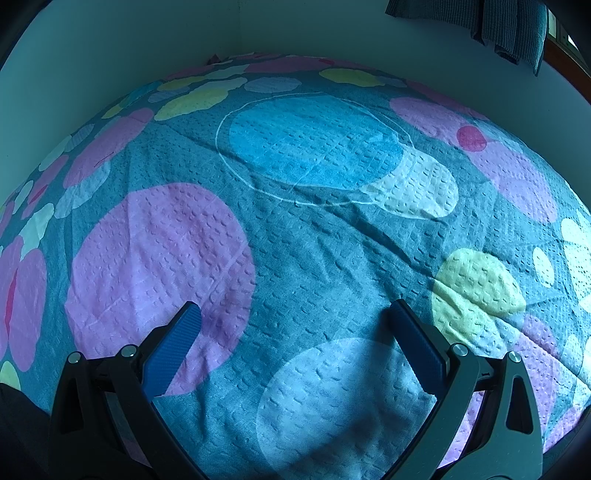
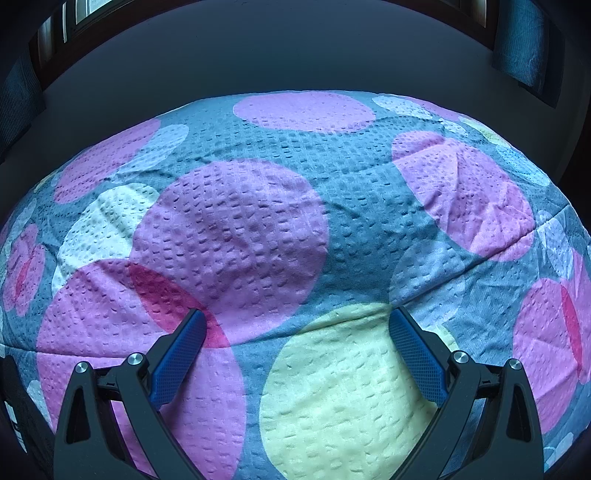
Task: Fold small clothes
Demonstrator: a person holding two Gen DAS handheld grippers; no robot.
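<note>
No small garment shows in either view. My left gripper (image 1: 293, 314) is open and empty, its blue-padded fingers spread wide just above a bedspread (image 1: 314, 251) of teal cloth with big pink, yellow, white and blue circles. My right gripper (image 2: 295, 319) is also open and empty, hovering over the same bedspread (image 2: 354, 192), above a yellow circle and a pink one.
A thin white cord or line (image 1: 236, 173) lies in a loop on the bedspread in the left wrist view. Plain walls stand behind the bed. Dark curtains hang at the top right (image 1: 509, 29) and at both upper corners of the right wrist view (image 2: 524, 44).
</note>
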